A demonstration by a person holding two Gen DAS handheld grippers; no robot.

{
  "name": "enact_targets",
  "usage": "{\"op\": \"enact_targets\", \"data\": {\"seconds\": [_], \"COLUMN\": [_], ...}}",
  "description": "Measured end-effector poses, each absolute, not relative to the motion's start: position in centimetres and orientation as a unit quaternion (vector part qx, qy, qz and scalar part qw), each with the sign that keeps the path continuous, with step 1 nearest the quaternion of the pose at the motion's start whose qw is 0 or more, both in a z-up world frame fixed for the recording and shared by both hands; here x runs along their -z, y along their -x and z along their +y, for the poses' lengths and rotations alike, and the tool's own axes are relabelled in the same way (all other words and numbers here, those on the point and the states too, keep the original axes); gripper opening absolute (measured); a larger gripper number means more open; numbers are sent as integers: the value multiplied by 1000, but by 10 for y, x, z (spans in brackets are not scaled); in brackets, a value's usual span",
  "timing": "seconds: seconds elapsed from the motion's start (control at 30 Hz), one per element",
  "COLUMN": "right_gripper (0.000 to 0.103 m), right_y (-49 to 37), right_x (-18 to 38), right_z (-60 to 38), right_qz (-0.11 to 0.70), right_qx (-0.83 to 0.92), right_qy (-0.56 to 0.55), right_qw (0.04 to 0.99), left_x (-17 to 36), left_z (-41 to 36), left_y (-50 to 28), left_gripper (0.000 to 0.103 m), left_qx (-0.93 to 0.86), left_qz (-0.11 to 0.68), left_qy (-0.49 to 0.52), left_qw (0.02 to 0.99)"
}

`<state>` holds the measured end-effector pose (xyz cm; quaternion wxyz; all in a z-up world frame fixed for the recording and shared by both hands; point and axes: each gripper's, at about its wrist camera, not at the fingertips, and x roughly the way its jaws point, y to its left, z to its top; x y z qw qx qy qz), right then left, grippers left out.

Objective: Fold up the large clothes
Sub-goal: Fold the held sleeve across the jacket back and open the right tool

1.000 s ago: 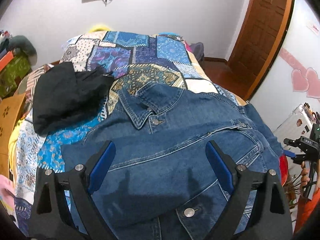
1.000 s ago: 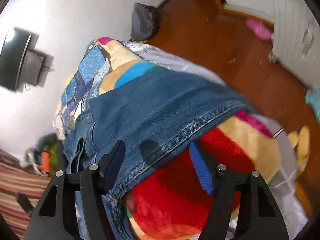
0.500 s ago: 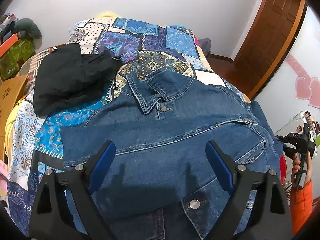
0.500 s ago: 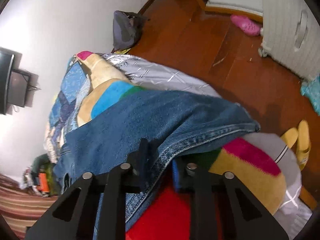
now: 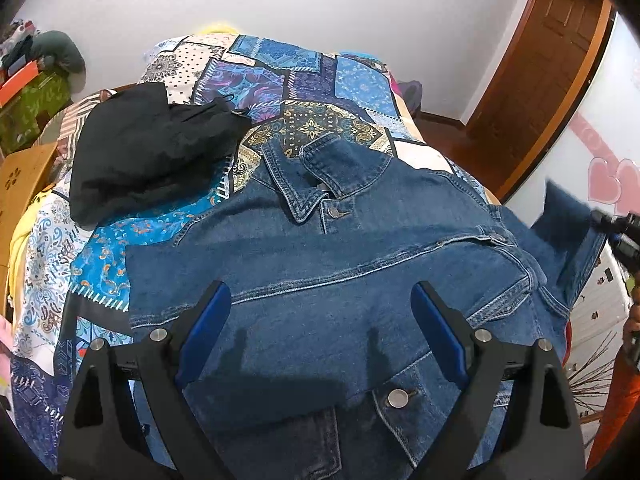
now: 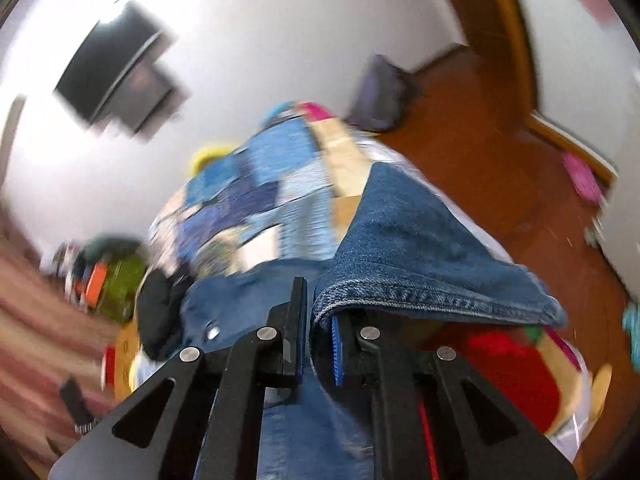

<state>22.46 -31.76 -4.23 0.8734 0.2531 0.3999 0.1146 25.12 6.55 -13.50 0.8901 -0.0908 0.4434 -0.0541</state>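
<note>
A blue denim jacket (image 5: 340, 280) lies front up on the patchwork bed, collar toward the far wall. My left gripper (image 5: 320, 332) hovers open over its chest, with nothing between the blue pads. My right gripper (image 6: 316, 340) is shut on the denim sleeve (image 6: 420, 264), pinching the stitched cuff edge and holding it lifted off the bed. In the left wrist view the raised sleeve (image 5: 568, 232) hangs at the far right from the right gripper (image 5: 616, 228).
A black garment (image 5: 148, 156) lies bunched on the patchwork quilt (image 5: 280, 88) left of the jacket. A red and yellow blanket (image 6: 516, 368) hangs at the bed's right side. Wood floor, a brown door (image 5: 540, 60) and a grey bag (image 6: 380, 92) lie beyond.
My right gripper closed on the sleeve's cuff edge and lifted it up off the bed side, rolling as it rose. The left gripper stayed open, dipping slightly over the jacket.
</note>
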Motion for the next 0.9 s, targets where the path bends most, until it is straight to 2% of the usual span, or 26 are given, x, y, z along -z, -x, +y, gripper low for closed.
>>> {"op": "enact_targets", "data": {"seconds": [0.23, 0.4, 0.53, 0.6, 0.63, 0.77, 0.83, 0.9], "right_gripper": [9, 9, 11, 17, 24, 60, 72, 76], "right_y": [-218, -217, -209, -206, -205, -198, -198, -199], "right_x": [67, 106, 97, 92, 88, 76, 73, 73], "right_z": [-235, -214, -220, -223, -222, -231, -238, -252], "right_qz": [438, 492, 498, 496, 493, 466, 452, 443], "right_qx": [-193, -200, -201, -198, -193, -170, -148, -119], "right_qy": [-155, -140, -151, -141, -131, -123, -129, -147], "right_qw": [864, 836, 830, 833, 838, 859, 870, 876], "left_x": [136, 141, 145, 147, 147, 147, 147, 146], "left_z": [68, 71, 69, 67, 65, 59, 56, 53], "left_y": [-246, -244, -244, -244, -245, -248, -249, -250], "left_gripper": [91, 91, 91, 91, 91, 91, 91, 91], "left_qx": [54, 53, 54, 55, 54, 53, 57, 58], "left_qz": [442, 448, 454, 456, 456, 453, 453, 452], "left_qy": [83, 90, 89, 88, 87, 80, 79, 78], "left_qw": [891, 888, 885, 884, 884, 886, 886, 887]}}
